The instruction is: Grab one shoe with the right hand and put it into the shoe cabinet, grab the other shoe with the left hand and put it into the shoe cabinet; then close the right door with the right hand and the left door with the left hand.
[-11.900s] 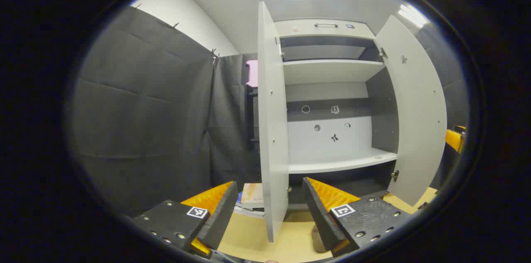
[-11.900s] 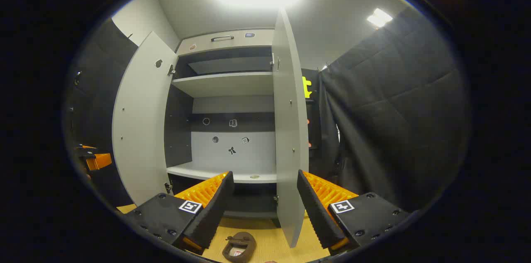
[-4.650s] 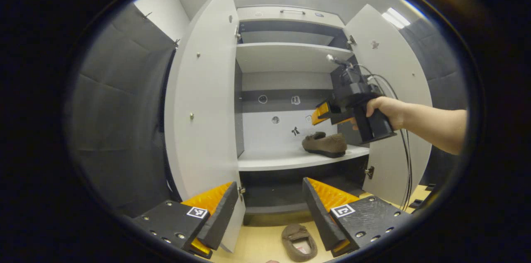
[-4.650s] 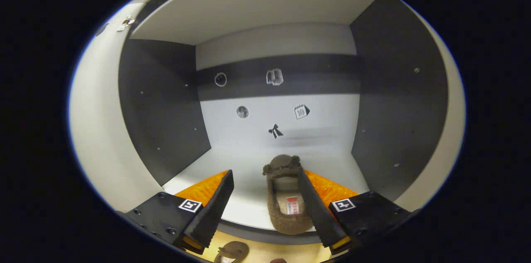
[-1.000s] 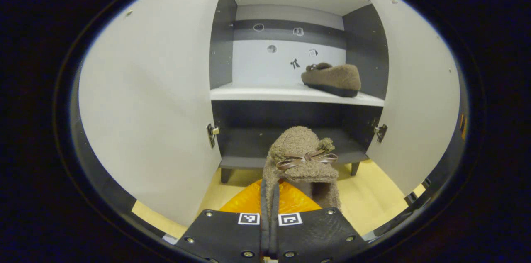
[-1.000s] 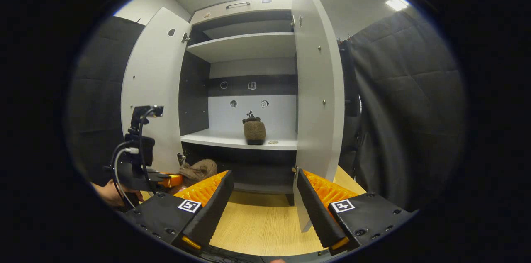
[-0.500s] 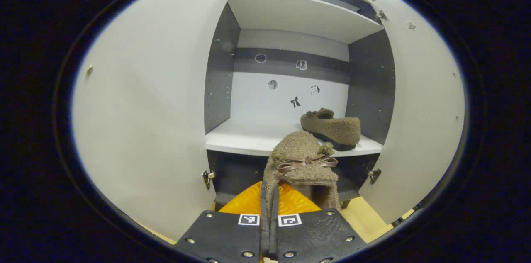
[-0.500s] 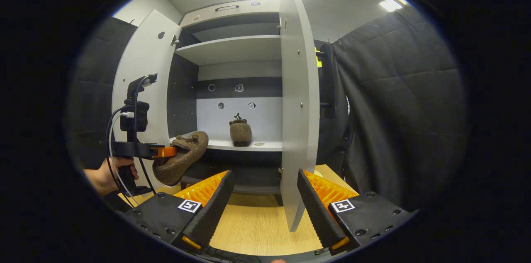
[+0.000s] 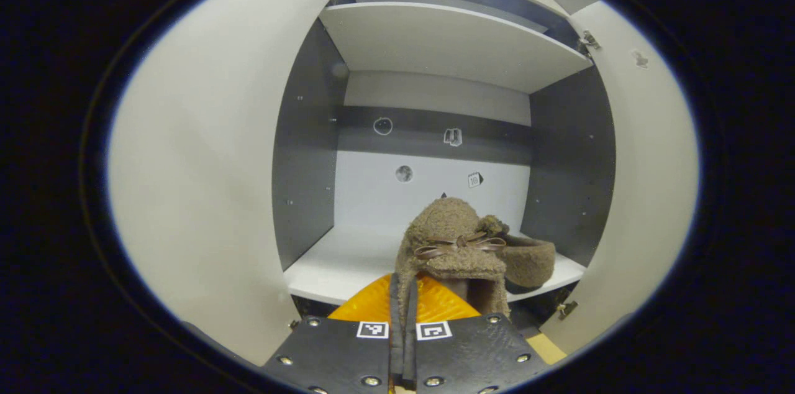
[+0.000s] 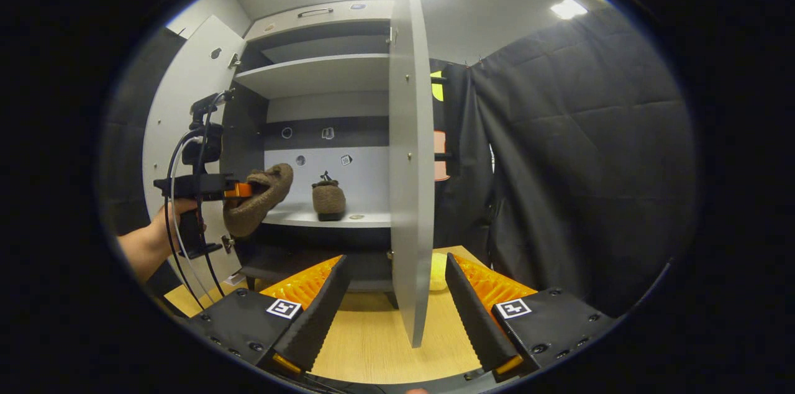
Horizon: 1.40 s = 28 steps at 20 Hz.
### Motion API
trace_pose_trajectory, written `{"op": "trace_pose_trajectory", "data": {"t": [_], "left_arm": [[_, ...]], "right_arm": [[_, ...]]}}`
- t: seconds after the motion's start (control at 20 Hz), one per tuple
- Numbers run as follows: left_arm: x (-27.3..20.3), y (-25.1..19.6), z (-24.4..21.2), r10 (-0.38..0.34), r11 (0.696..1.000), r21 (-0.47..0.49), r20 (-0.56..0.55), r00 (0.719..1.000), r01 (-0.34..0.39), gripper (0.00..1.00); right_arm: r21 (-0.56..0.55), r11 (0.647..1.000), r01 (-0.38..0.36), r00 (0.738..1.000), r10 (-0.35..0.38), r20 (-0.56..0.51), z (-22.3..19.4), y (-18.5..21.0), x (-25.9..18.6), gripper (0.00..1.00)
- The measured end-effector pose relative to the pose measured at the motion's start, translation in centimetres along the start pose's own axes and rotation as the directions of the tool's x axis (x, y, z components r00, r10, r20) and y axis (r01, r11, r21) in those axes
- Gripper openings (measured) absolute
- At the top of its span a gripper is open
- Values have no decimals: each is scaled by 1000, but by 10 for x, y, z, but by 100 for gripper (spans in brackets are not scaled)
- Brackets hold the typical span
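The left gripper (image 9: 402, 319) clamps a fuzzy brown shoe (image 9: 451, 245) by its heel before the shoe cabinet (image 9: 435, 46), where the other shoe (image 10: 328, 198) sits shelved; the right gripper (image 10: 394, 301) hangs with jaws apart, empty

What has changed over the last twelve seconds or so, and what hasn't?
The right gripper set the first shoe on the middle shelf, let go and backed out, open. The left gripper closed on the second shoe, lifted it off the floor and carried it up to that shelf. Both doors stayed open.
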<state>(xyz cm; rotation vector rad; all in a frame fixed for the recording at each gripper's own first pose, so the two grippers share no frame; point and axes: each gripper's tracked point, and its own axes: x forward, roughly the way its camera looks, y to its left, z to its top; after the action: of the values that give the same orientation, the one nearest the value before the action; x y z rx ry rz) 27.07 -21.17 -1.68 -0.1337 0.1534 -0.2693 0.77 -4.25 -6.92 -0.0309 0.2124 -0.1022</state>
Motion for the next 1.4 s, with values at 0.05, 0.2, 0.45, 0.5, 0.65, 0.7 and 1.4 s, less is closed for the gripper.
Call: {"op": "trace_pose_trajectory", "data": {"t": [0.05,0.2,0.45,0.5,0.65,0.7,1.4], "left_arm": [[10,1,5,1,1000,-3,7,1000,-1,1],[38,3,20,5,1000,-5,24,1000,-5,1],[92,6,31,6,1000,-19,10,1000,-6,1],[101,8,29,8,1000,-18,-2,1000,-8,1],[127,13,16,25,1000,7,-58,998,-24,1],[131,12,10,30,999,17,-77,997,-29,1],[90,-3,46,4,994,108,2,1000,-4,78]], "right_arm": [[4,1000,16,1000,-16,-6,-2,-4,0,96],[17,998,61,998,-60,-20,-6,-13,2,98],[22,994,110,994,-110,-24,-7,-19,7,96],[22,993,117,993,-116,-23,-8,-20,8,96],[27,991,129,991,-128,-28,-10,-19,10,96],[27,991,134,991,-133,-30,-11,-19,10,96],[22,991,135,991,-135,6,2,-38,0,98]]}}
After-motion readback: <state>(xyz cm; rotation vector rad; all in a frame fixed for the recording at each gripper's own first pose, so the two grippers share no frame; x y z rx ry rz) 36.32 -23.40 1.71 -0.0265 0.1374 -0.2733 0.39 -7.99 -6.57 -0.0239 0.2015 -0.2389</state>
